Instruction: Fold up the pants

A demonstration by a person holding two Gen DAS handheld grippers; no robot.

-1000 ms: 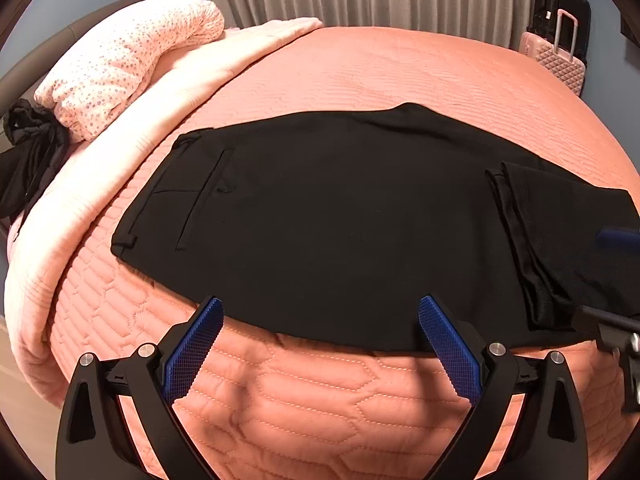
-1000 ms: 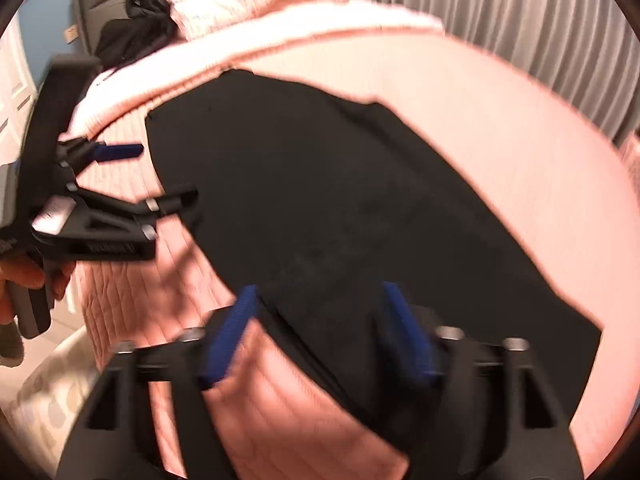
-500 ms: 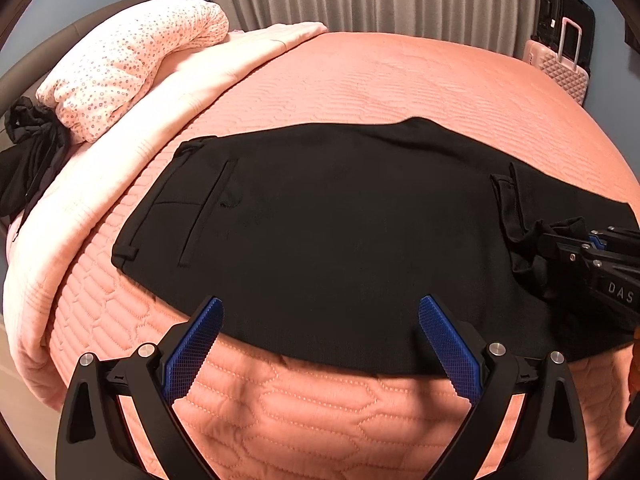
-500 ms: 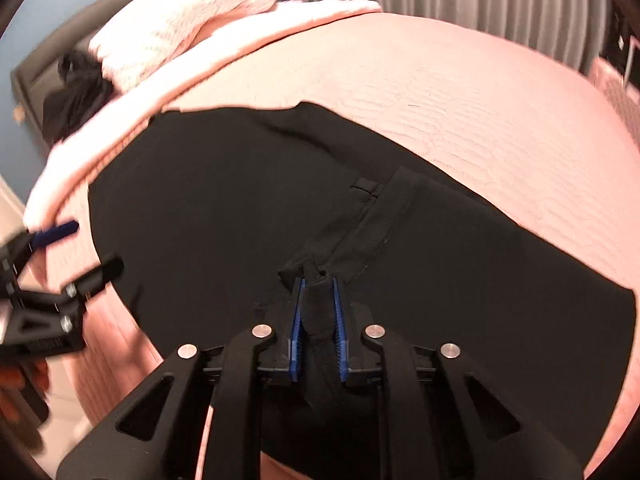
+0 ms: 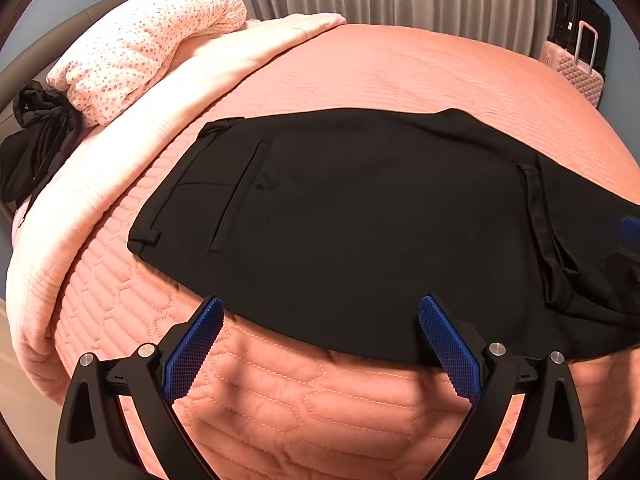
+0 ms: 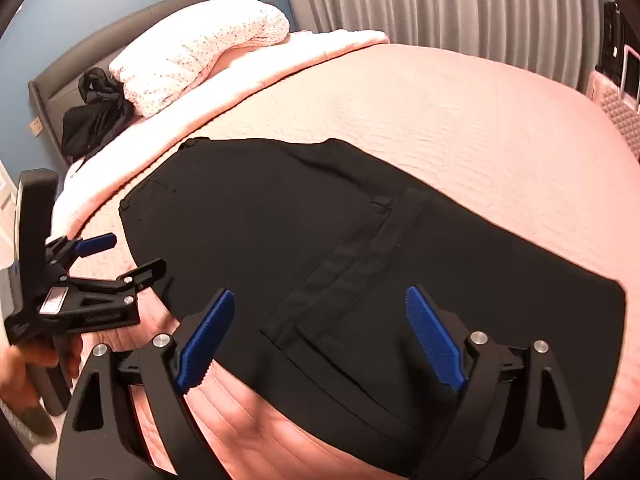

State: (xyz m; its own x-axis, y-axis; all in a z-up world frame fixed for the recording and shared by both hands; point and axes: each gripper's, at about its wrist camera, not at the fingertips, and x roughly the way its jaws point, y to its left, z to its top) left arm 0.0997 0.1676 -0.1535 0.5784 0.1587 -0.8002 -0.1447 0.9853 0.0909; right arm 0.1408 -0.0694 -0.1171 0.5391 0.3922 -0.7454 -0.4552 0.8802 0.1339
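A: Left wrist view first. Seeing black pants [image 5: 360, 216] lying flat across the coral quilt [image 5: 400, 72], waistband toward the pillow [image 5: 144, 48], hem end doubled back on the right.

B: Confirming from the right wrist. Showing the folded-over leg as a dark band crossing the pants [image 6: 360, 248], its edge lying between the right gripper [image 6: 320, 336] fingers.

A: Gripping anything there?

B: Gripping nothing. Jaws opening, blue pads [image 6: 434, 340] standing apart and clear of the cloth, hovering just above it.

A: Noting the left gripper [image 5: 320, 344] spread wide too, holding nothing, poised over the near edge of the pants where cloth meets quilt.

B: Also catching that left gripper [image 6: 100, 268] from the side, at the left of the frame, with a hand [image 6: 24, 368] wrapped around its handle, fingers parted near the waistband end.

A: Surroundings?

B: Logging a dark garment [image 6: 92, 120] bunched beside the pillow, grey curtain [image 6: 440, 12] behind the bed, pink suitcase [image 5: 572, 72] at the far right.
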